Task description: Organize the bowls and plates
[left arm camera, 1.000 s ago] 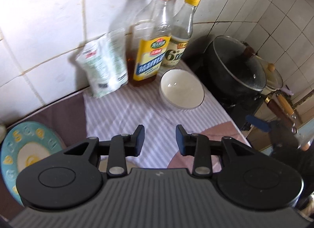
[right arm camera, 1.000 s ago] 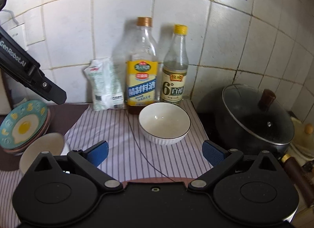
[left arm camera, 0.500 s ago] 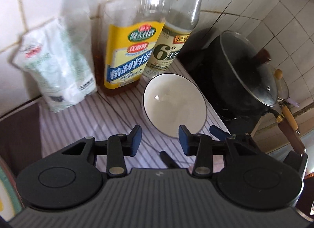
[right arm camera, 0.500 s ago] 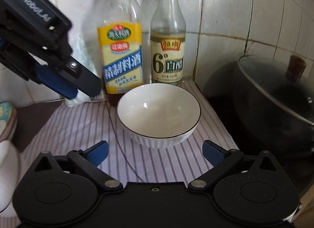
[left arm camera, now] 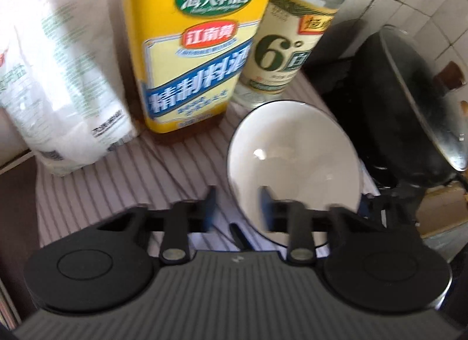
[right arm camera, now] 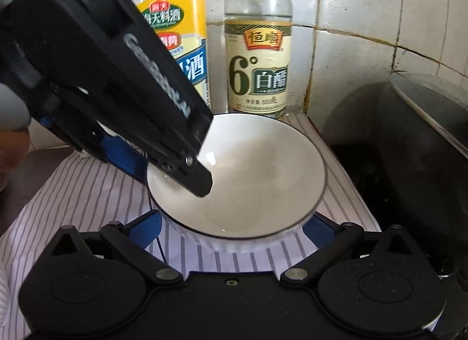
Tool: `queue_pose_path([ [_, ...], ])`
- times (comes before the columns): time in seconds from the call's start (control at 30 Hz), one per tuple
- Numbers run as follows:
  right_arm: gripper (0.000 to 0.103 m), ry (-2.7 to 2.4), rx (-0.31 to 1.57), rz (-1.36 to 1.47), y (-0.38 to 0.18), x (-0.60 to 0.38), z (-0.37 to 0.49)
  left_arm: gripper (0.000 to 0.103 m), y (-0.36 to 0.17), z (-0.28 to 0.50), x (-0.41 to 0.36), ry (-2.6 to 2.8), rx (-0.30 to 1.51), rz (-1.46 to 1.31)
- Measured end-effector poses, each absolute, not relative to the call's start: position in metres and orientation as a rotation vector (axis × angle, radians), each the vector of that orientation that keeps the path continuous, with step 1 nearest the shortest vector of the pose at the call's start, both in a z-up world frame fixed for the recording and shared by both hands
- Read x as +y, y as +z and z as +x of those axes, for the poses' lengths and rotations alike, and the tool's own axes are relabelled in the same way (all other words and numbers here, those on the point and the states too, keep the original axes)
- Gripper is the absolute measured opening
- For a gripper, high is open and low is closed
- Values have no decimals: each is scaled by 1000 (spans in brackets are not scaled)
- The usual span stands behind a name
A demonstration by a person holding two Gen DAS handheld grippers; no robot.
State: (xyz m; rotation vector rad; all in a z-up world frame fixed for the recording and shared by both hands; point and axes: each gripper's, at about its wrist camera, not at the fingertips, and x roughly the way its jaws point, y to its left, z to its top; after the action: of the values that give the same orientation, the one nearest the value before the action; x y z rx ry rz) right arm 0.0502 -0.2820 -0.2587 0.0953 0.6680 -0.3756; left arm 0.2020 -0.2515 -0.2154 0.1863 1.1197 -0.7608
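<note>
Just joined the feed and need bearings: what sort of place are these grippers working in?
Most likely a home kitchen counter by the stove: cooking wine bottle and vinegar bottle against a tiled wall, a lidded black pot alongside, and a white bowl on striped cloth.

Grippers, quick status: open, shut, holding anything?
Left gripper: open, straddling the white bowl's near-left rim, nothing held.
Right gripper: open wide around the bowl's base, not clamped.

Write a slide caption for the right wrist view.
Open right hand-held gripper flanks the white bowl while the left hand-held gripper straddles its rim.
</note>
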Motion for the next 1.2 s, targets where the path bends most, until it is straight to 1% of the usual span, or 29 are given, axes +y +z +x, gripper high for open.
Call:
queue_pose_path([
  [0.03,103,-380,665,97,-260,-282,51,14,-216,201,-251,-769,1117,186],
  [0.2,103,-381,625,127,-260,-284,52,13,-218,197,-250,-757,1106,199],
  [0.33,103,-386,612,146,-254,-278,46,13,-207,188,-243,-763,1104,212],
  [0.6,103,-418,574,122,-213,-240,16,12,-159,146,-219,-767,1074,301],
  [0.8,102,-420,537,77,-176,-202,-11,13,-117,104,-185,-779,1002,344],
  [1.03,102,-417,503,65,-145,-163,-41,13,-81,65,-148,-745,981,363],
  [1.2,102,-395,486,43,-123,-138,-60,13,-60,39,-120,-730,931,367],
])
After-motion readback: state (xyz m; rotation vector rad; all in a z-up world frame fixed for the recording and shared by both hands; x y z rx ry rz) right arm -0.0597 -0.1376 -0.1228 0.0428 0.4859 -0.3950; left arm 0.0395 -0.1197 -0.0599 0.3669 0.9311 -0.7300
